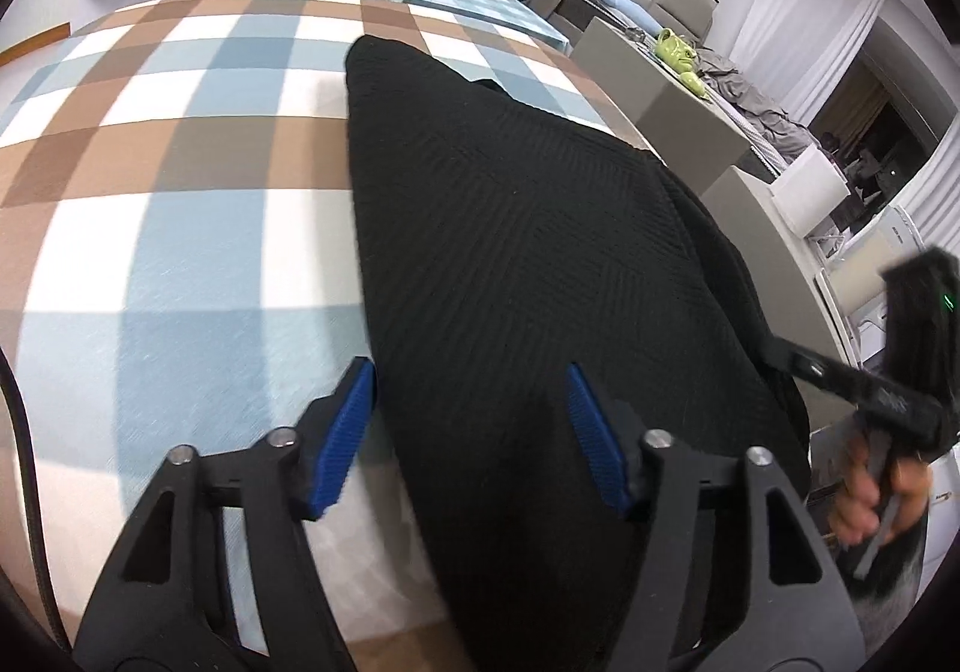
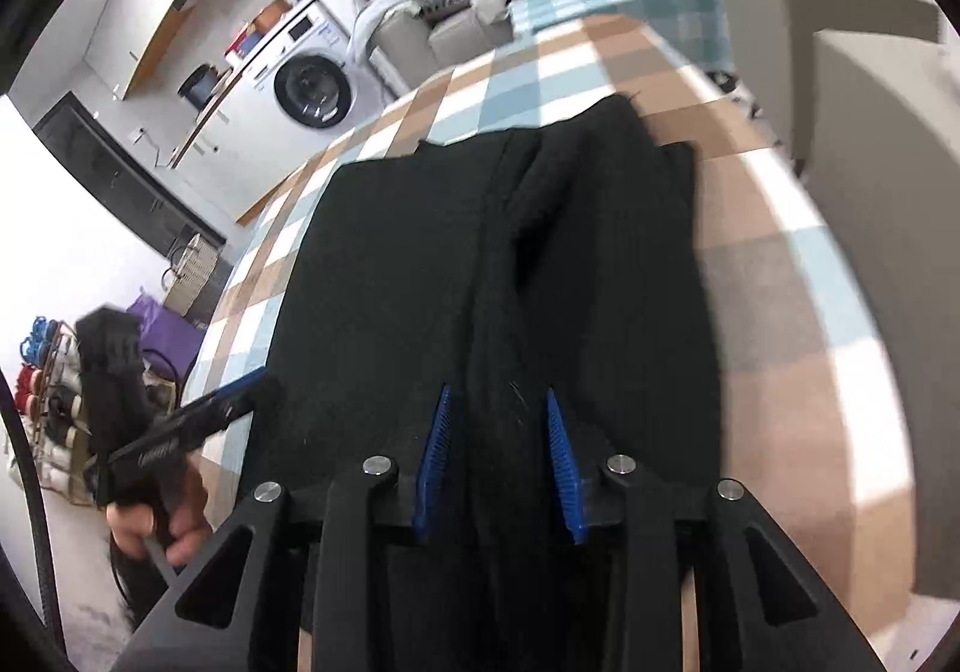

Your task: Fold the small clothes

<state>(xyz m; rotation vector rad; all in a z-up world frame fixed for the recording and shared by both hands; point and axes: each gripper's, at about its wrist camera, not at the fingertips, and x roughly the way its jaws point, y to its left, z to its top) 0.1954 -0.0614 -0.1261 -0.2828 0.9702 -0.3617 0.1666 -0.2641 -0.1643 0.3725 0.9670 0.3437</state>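
While our 2 grippers hang over the checked table (image 1: 180, 144), the black knit garment (image 1: 510, 228) lies flat across it, filling the centre and lower right of the left wrist view. Our left gripper (image 1: 471, 432) has its jaws spread, straddling the garment's left edge without pinching it. In the right wrist view, our right gripper (image 2: 498, 462) holds its jaws partly apart around a raised lengthwise fold (image 2: 510, 312) at frame centre, pads not pressing.
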